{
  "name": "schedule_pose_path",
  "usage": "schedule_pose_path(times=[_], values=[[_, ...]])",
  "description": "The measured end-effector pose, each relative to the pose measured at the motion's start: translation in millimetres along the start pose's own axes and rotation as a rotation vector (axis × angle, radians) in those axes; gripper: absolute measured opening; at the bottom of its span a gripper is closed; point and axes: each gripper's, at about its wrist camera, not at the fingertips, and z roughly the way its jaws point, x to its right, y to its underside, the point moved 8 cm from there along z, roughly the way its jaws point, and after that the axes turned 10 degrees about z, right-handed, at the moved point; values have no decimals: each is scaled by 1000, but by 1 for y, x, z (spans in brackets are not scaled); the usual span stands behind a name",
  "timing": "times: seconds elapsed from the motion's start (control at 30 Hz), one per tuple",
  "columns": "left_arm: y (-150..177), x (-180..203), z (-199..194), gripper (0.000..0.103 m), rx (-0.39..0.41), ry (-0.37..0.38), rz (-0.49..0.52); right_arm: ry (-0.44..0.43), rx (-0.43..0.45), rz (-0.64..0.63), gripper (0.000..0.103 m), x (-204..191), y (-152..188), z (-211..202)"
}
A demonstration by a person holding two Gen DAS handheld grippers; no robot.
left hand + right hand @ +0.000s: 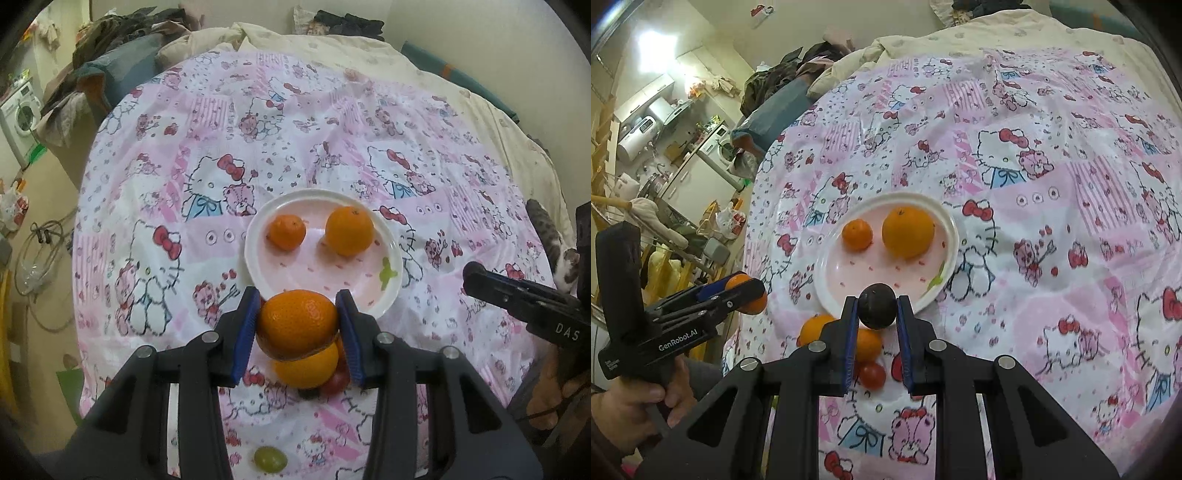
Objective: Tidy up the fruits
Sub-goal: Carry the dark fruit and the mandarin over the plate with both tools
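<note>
Left tool (pixel 298 325) clamping a round orange tangerine (pixel 297 323) that hides fruit beneath, right tool (pixel 877 309) gripping a dark round plum (pixel 877 305), both near the white round plate (pixel 373 302) rim, plate front half bare.

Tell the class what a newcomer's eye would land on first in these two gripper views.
First, the fruit gripped up close: the left gripper clamps an orange, and the right gripper clamps a dark round fruit. Behind them a white plate sits mid-cloth on the pink cartoon-cat tablecloth, holding a small orange on the left and a bigger one on the right.
</note>
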Motion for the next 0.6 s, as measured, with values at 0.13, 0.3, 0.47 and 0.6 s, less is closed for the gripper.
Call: schedule_pose_path(times=[0.13,0.3,0.47,0.6], values=[[-14,1,16,38,-16,-5,16,9,-8,-1,21,3,-13,11],[-26,1,36,38,-34,-10,32,28,-36,-9,21,7,-23,31],[-32,1,64,38,-63,4,45,46,-76,3,21,15,-31,58],[-33,0,84,38,-85,15,44,52,-114,22,21,22,-34,80]])
